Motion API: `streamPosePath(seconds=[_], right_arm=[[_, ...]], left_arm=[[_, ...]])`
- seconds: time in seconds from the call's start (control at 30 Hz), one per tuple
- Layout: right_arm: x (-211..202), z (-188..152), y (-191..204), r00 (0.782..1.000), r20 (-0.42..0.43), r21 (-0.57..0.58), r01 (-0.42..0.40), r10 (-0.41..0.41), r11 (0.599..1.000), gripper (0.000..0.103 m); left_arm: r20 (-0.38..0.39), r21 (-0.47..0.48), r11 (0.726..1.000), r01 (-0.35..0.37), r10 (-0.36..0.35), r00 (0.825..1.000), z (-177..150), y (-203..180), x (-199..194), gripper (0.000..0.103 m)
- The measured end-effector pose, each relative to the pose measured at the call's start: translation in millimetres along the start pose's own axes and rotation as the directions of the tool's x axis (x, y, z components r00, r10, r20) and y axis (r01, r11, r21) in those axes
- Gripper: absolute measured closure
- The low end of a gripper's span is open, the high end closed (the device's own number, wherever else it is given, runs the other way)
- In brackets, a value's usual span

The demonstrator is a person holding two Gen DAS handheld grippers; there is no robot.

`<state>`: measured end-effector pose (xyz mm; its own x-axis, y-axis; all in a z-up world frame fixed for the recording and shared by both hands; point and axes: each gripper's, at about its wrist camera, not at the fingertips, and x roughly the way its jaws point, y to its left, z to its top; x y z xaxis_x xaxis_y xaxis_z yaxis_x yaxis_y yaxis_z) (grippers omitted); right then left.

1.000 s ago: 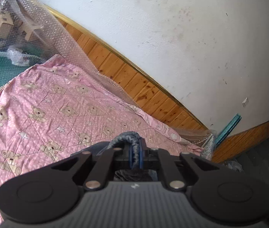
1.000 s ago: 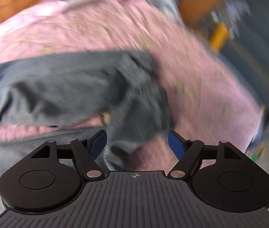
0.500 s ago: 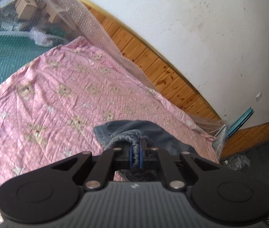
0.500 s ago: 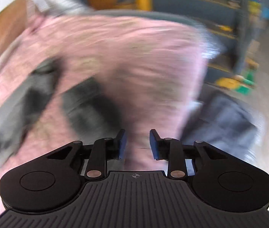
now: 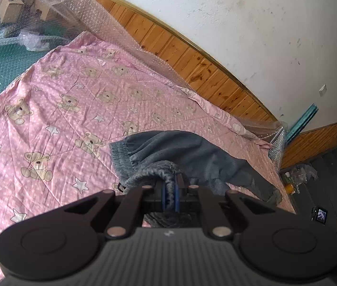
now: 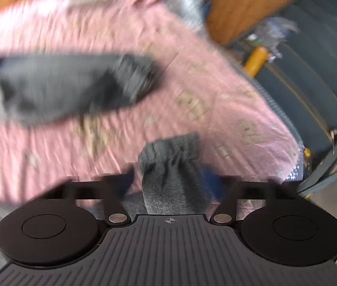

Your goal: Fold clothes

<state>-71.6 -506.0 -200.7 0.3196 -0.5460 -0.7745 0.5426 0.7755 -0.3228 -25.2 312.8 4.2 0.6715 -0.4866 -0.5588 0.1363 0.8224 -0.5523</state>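
So the left gripper [image 5: 170, 196] is clamped tight on the bunched waistband of the grey pants [image 5: 192, 152], which sprawl toward 2 o'clock over the pink bedspread [image 5: 73, 100]. Right gripper [image 6: 168, 181] has grey cloth between its jaws, too blurry to call the grip. Nothing's neatly folded.

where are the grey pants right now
In the left wrist view the grey pants lie on the pink bear sheet near the wood-panelled wall, with their gathered waistband pinched in the left tool.
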Motion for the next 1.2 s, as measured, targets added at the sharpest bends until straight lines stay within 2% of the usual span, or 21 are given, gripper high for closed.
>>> streamPosePath(seconds=[0.07,0.13,0.17,0.23,0.27,0.3,0.33,0.4,0.47,0.6,0.7,0.73,0.77,0.8,0.9,1.0,1.03,1.1,1.13,1.17,1.2], right_arm=[[-12.4,16.0,-36.8,0.998,0.059,0.152,-0.020,0.011,0.988,0.103],[-37.4,19.9,-86.6,0.976,0.195,0.371,-0.168,0.101,0.913,0.103],[-46.6,11.4,-110.1,0.949,0.279,0.454,-0.267,0.149,0.850,0.103],[-65.0,-5.4,-157.0,0.867,0.452,0.572,-0.461,0.208,0.678,0.103],[-60.3,-17.4,-171.9,0.848,0.480,0.610,-0.508,0.226,0.608,0.102],[-46.8,-31.5,-181.5,0.847,0.471,0.646,-0.523,0.248,0.557,0.099],[-31.8,-45.5,-185.0,0.870,0.419,0.688,-0.492,0.262,0.534,0.091],[0.5,-73.5,-184.4,0.927,0.250,0.767,-0.366,0.280,0.527,0.060],[20.0,-95.3,-181.5,0.952,0.118,0.803,-0.259,0.284,0.537,0.060],[0.5,-103.4,-163.8,0.973,0.052,0.754,-0.186,0.225,0.630,0.060],[-19.4,-76.8,-145.1,0.980,0.033,0.629,-0.174,0.198,0.758,0.058],[-25.4,-64.9,-137.0,0.980,0.043,0.584,-0.181,0.193,0.791,0.053],[-29.6,-53.5,-127.2,0.980,0.046,0.544,-0.186,0.193,0.818,0.041],[-28.8,-41.1,-115.8,0.979,0.037,0.513,-0.192,0.202,0.837,0.032],[-11.3,-9.1,-76.3,0.972,-0.035,0.448,-0.191,0.231,0.874,0.030],[20.8,6.8,-46.8,0.979,-0.147,0.399,-0.073,0.142,0.914,0.030],[32.4,9.9,-40.0,0.975,-0.184,0.389,-0.045,0.126,0.920,0.032],[46.3,8.9,-38.3,0.967,-0.229,0.382,-0.018,0.113,0.924,0.064],[47.3,6.8,-42.7,0.968,-0.228,0.389,-0.006,0.103,0.921,0.073],[45.3,4.0,-49.7,0.972,-0.215,0.404,0.004,0.091,0.915,0.095],[40.9,0.5,-58.5,0.976,-0.196,0.434,0.001,0.094,0.901,0.100]], left_arm=[[0.021,-0.009,1.000,-0.010,0.010,1.000,2.5,1.5,-5.4,0.096],[0.050,-0.023,1.000,-0.017,0.018,0.999,3.1,4.3,-13.8,0.096],[0.062,-0.035,0.999,-0.019,0.021,0.998,2.5,6.1,-16.7,0.096],[0.073,-0.057,0.998,-0.023,0.027,0.997,0.1,10.3,-19.3,0.096],[0.073,-0.066,0.997,-0.025,0.030,0.997,-1.9,12.7,-18.7,0.096],[0.066,-0.074,0.997,-0.026,0.030,0.997,-4.6,15.3,-16.7,0.096],[0.056,-0.080,0.996,-0.025,0.030,0.998,-7.6,18.0,-13.9,0.096],[0.027,-0.085,0.996,-0.039,0.042,0.999,-13.7,22.4,-6.3,0.096],[0.001,-0.091,0.995,-0.051,0.052,0.999,-19.1,25.7,-0.5,0.096],[-0.028,-0.080,0.996,-0.050,0.048,0.998,-24.2,22.3,2.9,0.096],[-0.039,-0.069,0.996,-0.054,0.051,0.998,-23.5,19.3,5.9,0.096],[-0.040,-0.066,0.996,-0.054,0.052,0.998,-23.3,17.6,7.2,0.096],[-0.041,-0.063,0.997,-0.054,0.052,0.998,-23.1,15.7,8.6,0.096],[-0.041,-0.060,0.997,-0.054,0.051,0.998,-22.9,13.7,10.0,0.096],[-0.043,-0.051,0.997,-0.054,0.051,0.998,-22.3,7.8,14.1,0.096],[-0.045,-0.037,0.998,-0.060,0.058,0.997,-23.8,1.7,14.8,0.096],[-0.044,-0.033,0.997,-0.063,0.062,0.997,-24.8,0.4,13.2,0.096],[-0.038,-0.031,0.997,-0.068,0.067,0.997,-26.5,-0.7,8.9,0.096],[-0.030,-0.035,0.997,-0.069,0.068,0.997,-27.1,-0.5,5.8,0.096],[-0.021,-0.039,0.997,-0.069,0.068,0.997,-27.8,-0.1,2.5,0.096],[-0.009,-0.046,0.997,-0.067,0.067,0.998,-28.6,0.7,-1.2,0.096]])
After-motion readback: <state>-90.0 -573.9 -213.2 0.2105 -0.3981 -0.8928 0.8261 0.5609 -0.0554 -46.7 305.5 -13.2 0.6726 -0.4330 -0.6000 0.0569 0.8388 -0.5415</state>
